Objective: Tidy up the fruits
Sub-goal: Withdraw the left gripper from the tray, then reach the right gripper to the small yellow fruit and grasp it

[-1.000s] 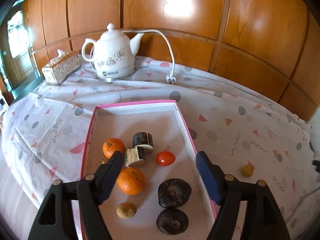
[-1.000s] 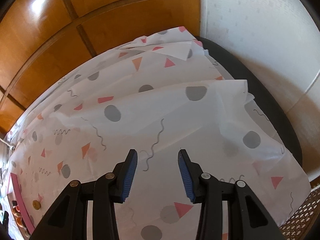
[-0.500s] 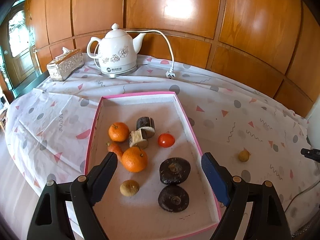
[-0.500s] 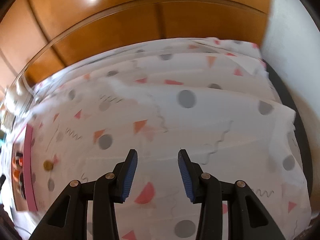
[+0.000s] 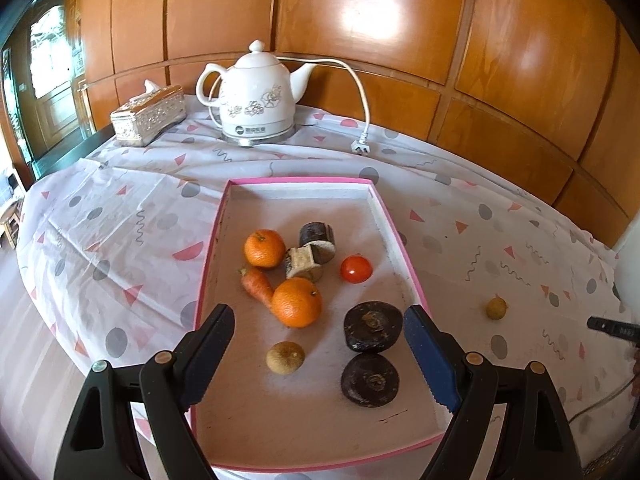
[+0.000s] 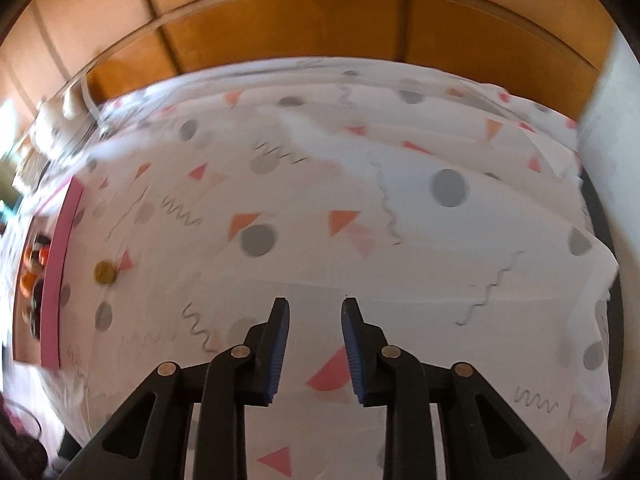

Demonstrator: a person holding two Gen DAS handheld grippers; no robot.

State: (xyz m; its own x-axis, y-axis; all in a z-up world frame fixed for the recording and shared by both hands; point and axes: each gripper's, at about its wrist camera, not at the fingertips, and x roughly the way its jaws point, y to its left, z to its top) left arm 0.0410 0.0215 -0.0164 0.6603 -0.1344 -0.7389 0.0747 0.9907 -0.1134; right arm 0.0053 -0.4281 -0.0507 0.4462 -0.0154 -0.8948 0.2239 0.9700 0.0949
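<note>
The counter under its white cloth (image 5: 120, 216) with pink triangles and grey dots is carrying the shallow pink-rimmed tray (image 5: 404, 248), your landmark here. Inside that tray two oranges (image 5: 297, 302), a carrot (image 5: 257, 286), a red tomato (image 5: 356, 269) and other pieces are lying loose. You are holding your left gripper (image 5: 318, 354) over the tray's near end, jaws spread wide with nothing between them. Your right gripper (image 6: 313, 346) is hovering over bare cloth right of the tray, jaws closing on nothing. The small yellowish round fruit (image 5: 496, 308) is sitting outside, just right of the tray.
</note>
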